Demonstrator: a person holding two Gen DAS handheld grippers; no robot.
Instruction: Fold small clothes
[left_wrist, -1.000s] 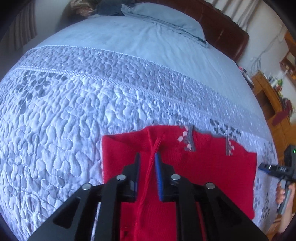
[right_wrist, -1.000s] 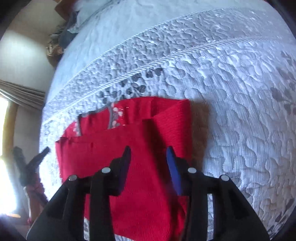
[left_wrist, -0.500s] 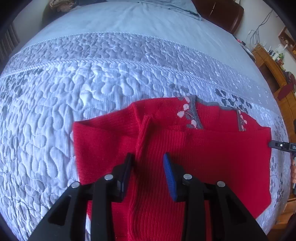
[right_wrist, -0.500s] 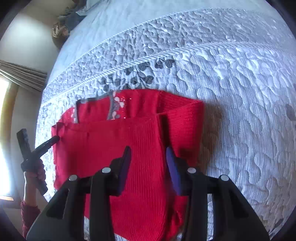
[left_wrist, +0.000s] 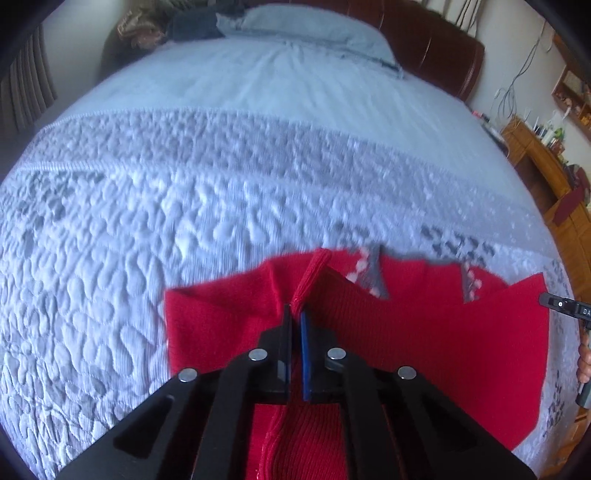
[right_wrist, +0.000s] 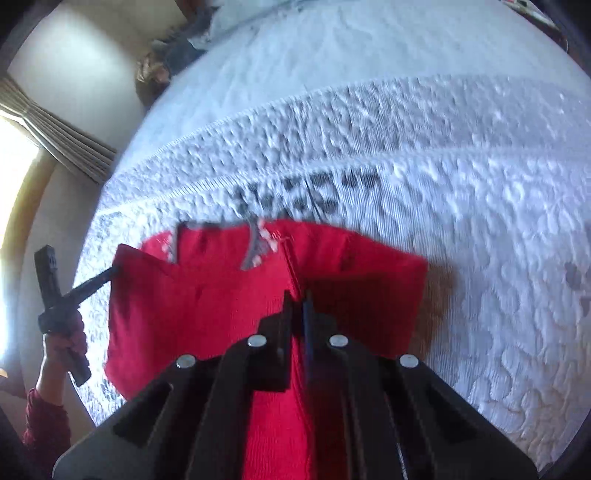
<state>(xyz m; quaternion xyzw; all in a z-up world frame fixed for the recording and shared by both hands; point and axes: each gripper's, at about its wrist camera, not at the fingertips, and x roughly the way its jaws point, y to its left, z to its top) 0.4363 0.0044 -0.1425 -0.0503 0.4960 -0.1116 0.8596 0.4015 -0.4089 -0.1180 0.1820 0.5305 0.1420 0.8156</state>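
My left gripper (left_wrist: 295, 314) was clenched on a raised ridge of the red sweater (left_wrist: 424, 332), knit bunched between the pads. My right gripper (right_wrist: 297, 302) was likewise clamped on a pinch of the same sweater, near its other side. The sweater lay on the quilted bedspread (left_wrist: 147, 221) of the bed, close to the near edge, collar with grey patterned trim (left_wrist: 373, 273) pointing away from me, one side panel apparently already turned in.

Handling, as I judged it: ribbed knit, soft and limp, light, no stiffness to hold a shape; it would sag and stretch between two pinch points and drag on the textured quilt rather than slide. Not fragile, though the pads could snag loose yarn. Best taken at doubled edges or seams, with both pinches level so that the fold line stays straight.

Hard to make out: both views were motion-blurred. The hem and lower body were hidden under my gripper frames. How many layers each pinch held, I could not tell. In the right view my other hand (right_wrist: 62, 332) showed only partly.
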